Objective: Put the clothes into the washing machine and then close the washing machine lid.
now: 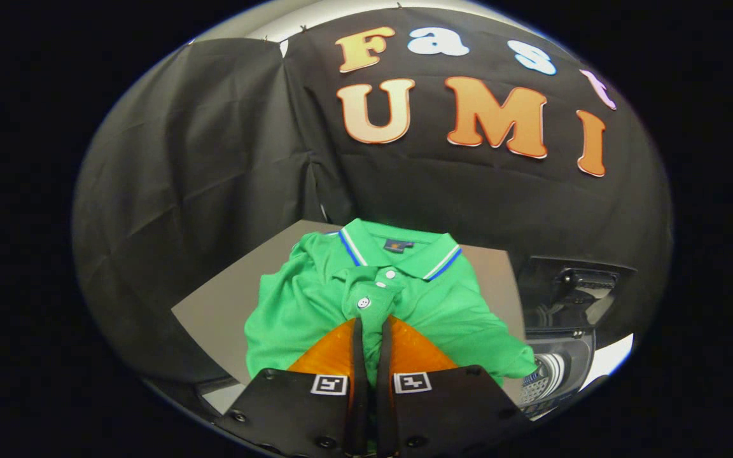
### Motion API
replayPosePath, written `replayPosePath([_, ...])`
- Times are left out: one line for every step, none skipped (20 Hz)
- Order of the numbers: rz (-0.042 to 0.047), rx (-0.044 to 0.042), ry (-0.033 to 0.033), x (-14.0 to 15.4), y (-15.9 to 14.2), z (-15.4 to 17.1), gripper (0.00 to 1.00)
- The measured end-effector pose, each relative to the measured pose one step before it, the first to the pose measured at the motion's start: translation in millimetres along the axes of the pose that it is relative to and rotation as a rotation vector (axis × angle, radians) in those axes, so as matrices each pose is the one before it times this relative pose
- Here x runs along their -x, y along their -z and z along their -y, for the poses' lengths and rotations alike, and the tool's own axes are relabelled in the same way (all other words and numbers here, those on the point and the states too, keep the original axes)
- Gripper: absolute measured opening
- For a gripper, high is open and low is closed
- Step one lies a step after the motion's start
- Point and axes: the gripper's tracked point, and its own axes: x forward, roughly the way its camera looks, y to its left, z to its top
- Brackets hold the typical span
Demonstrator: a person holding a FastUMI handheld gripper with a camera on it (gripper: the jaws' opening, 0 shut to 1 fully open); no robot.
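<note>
Clothes: one green polo shirt [341, 299] with a striped collar and two white buttons in view, lying crumpled on the table [226, 305].
Tool: one tool [370, 324], its two fingers drawn almost together, pinching a fold of the shirt's button placket between them.
Table: one grey surface under the shirt, in front of the black cloth wall.
Washing machine: one dark machine [564, 331] just beside the table, past the shirt's sleeve, its opening showing.
</note>
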Motion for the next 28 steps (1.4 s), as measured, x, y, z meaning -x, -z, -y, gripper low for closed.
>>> replayPosePath([0.01038,-0.00905,0.00802,7.32,-3.86,14.43,0.13])
replayPosePath([0.00353,-0.01138,0.01209,7.76,-2.85,12.76,0.13])
replayPosePath([0.00519,-0.01094,0.01587,6.71,-3.08,12.57,0.13])
replayPosePath([0.01185,-0.01103,0.02031,8.26,-3.02,14.00,0.13])
replayPosePath([0.01223,-0.00998,0.02007,7.19,-4.87,13.27,0.13])
replayPosePath([0.01161,-0.01026,0.02071,7.43,-4.41,13.39,0.13])
replayPosePath([0.01189,-0.00839,0.01760,6.45,-5.12,12.21,0.13])
replayPosePath([0.00653,-0.00571,0.01762,5.79,-4.05,11.85,0.13])
replayPosePath([0.00614,-0.00513,0.01778,5.89,-3.50,12.27,0.13])
replayPosePath([0.00683,-0.00645,0.01968,5.39,-3.65,12.17,0.13])
replayPosePath([0.00784,-0.00786,0.01953,6.03,-3.55,12.55,0.13])
replayPosePath([0.00600,-0.00808,0.01981,5.32,-2.31,12.03,0.13])
replayPosePath([0.00802,-0.00918,0.02111,5.66,-1.09,12.79,0.13])
replayPosePath([0.00443,-0.01063,0.02183,4.48,0.18,13.39,0.13])
replayPosePath([0.00209,-0.01360,0.02218,3.82,1.13,12.08,0.13])
replayPosePath([0.00000,-0.01494,0.02139,2.80,1.06,12.70,0.13])
replayPosePath([-0.00213,-0.01566,0.02088,3.12,2.19,12.97,0.13])
replayPosePath([-0.00529,-0.01443,0.01610,4.90,3.11,11.69,0.13])
replayPosePath([-0.00264,-0.01311,0.01447,3.06,1.97,10.26,0.13])
replayPosePath([0.00221,-0.00653,0.02048,1.14,0.71,10.57,0.13])
replayPosePath([0.00149,-0.00051,0.02023,0.78,0.39,10.46,0.13])
replayPosePath([0.00036,-0.00194,0.02088,1.95,-0.24,11.32,0.13])
replayPosePath([0.00089,-0.00448,0.01248,1.47,-0.77,8.40,0.13])
replayPosePath([-0.00040,-0.00629,0.01240,0.31,-1.19,7.19,0.13])
replayPosePath([0.00089,-0.00621,0.01186,0.28,-0.73,7.31,0.13])
replayPosePath([0.00144,-0.00447,0.01258,1.03,-1.40,8.68,0.13])
replayPosePath([0.00291,-0.00524,0.01018,-0.16,-1.47,6.35,0.13])
replayPosePath([0.00290,-0.00448,0.00757,0.12,-2.21,5.18,0.13])
